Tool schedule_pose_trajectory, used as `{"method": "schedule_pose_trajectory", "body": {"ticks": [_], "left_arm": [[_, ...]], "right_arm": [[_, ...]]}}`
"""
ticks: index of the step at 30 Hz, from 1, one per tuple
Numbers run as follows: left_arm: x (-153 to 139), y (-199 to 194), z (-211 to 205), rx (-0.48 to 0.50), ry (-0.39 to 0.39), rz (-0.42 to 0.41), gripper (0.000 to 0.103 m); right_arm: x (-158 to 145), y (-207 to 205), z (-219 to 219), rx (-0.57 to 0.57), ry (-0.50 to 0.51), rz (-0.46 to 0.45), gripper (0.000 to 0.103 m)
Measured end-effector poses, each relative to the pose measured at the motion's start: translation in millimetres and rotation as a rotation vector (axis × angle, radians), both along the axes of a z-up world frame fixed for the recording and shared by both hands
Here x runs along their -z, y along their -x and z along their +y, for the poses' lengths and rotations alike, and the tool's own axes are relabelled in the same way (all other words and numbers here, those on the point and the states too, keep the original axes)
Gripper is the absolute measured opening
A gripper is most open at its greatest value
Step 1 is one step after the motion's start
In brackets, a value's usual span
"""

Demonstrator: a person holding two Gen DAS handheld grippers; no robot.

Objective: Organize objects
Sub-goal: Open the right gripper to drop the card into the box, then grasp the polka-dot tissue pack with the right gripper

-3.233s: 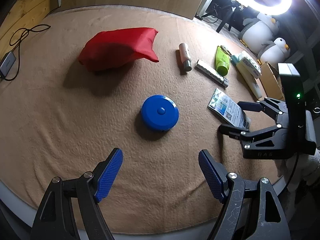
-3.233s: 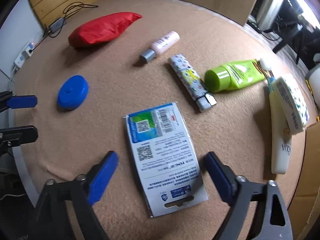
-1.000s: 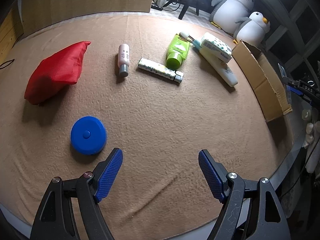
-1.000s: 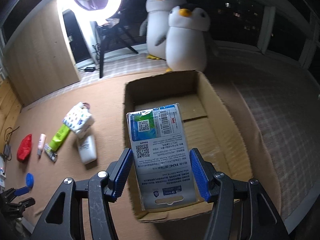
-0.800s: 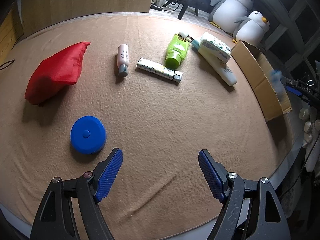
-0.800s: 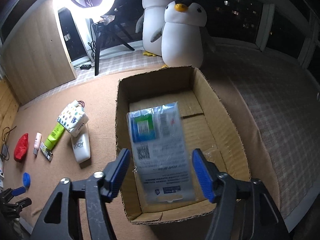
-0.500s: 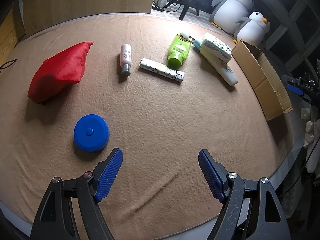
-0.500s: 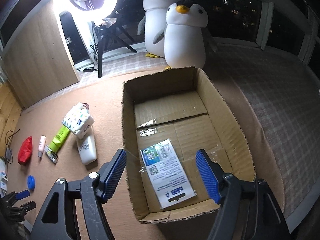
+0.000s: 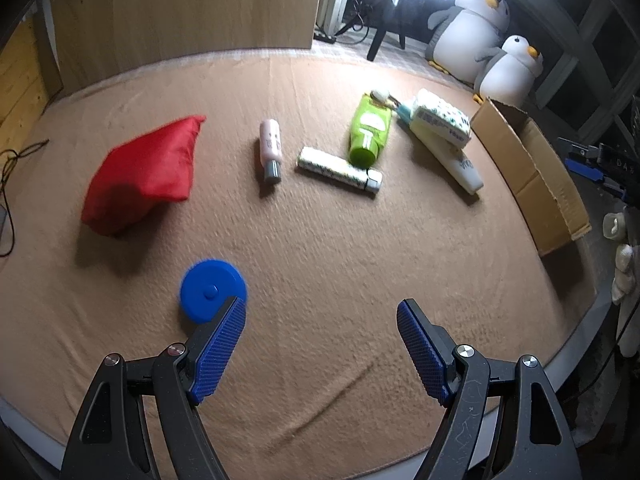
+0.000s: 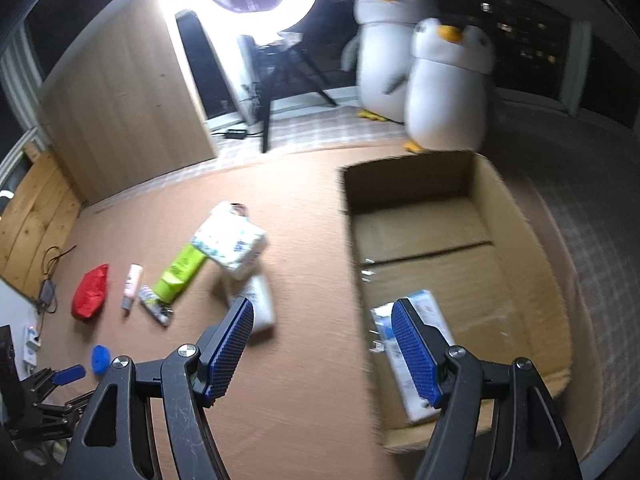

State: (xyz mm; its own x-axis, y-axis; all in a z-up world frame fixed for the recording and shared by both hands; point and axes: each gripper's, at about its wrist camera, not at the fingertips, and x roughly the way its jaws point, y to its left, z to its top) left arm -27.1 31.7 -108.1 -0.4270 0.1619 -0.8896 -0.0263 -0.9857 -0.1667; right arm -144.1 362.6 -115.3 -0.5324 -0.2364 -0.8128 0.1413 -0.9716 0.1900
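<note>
The blue round case is lying just ahead of the left gripper, beside its left finger, near the blanket's front edge; both it and the right gripper are gaping empty.

Your left gripper shows two black skeletal arms with triangular cut-outs, each tipped by a bright blue pad ribbed in a fine cross-hatch. Silver round screws sit at the joints, one of them ringed in red near the left pad. Fine scratches mark the black plastic on the right arm. Your right gripper is built the same: black frame, blue textured pads, silver screws, scuffed surfaces. From the left wrist view its side looks black with a blue finger and pale lettering that is too small to read. Beside it hang white glove-like fingers, blurred.
</note>
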Motion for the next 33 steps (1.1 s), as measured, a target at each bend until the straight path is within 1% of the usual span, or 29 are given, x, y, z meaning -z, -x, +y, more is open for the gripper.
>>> {"method": "schedule_pose_trajectory", "body": {"ticks": [5, 9, 10, 12, 14, 16, 19, 22, 28, 32, 33], "left_arm": [[-11.7, 10.4, -1.3, -0.011, 0.023, 0.027, 0.081], [-24.9, 20.3, -1.7, -0.019, 0.047, 0.066, 0.083], [-28.0, 22.9, -2.0, -0.022, 0.048, 0.074, 0.083], [-31.9, 28.4, -2.1, -0.026, 0.050, 0.085, 0.083], [-34.0, 33.9, -2.0, -0.029, 0.055, 0.091, 0.083], [-34.9, 37.5, -1.1, -0.029, 0.055, 0.092, 0.083], [-33.4, 40.6, 0.0, -0.028, 0.052, 0.088, 0.083], [-29.7, 41.9, 0.3, -0.030, 0.051, 0.079, 0.083], [-24.3, 45.0, -4.5, -0.045, 0.049, 0.066, 0.083], [-23.6, 48.1, -5.8, -0.051, 0.052, 0.066, 0.083], [-23.3, 48.4, -6.2, -0.052, 0.051, 0.065, 0.083]], "right_arm": [[-3.7, 16.8, -26.9, -0.050, 0.026, 0.001, 0.068], [-2.7, 34.7, -41.2, -0.076, 0.069, -0.021, 0.061], [-2.0, 40.0, -44.5, -0.078, 0.075, -0.027, 0.060], [1.1, 52.1, -50.4, -0.088, 0.096, -0.048, 0.060], [6.3, 64.0, -53.8, -0.091, 0.128, -0.075, 0.057], [12.7, 76.6, -56.0, -0.081, 0.159, -0.102, 0.052], [22.4, 95.8, -59.7, -0.064, 0.191, -0.136, 0.050], [29.2, 111.3, -65.5, -0.063, 0.191, -0.153, 0.048], [39.3, 140.5, -78.8, -0.084, 0.190, -0.192, 0.047], [45.9, 150.6, -90.9, -0.104, 0.161, -0.208, 0.047], [47.6, 151.3, -93.2, -0.109, 0.159, -0.213, 0.046]]}}
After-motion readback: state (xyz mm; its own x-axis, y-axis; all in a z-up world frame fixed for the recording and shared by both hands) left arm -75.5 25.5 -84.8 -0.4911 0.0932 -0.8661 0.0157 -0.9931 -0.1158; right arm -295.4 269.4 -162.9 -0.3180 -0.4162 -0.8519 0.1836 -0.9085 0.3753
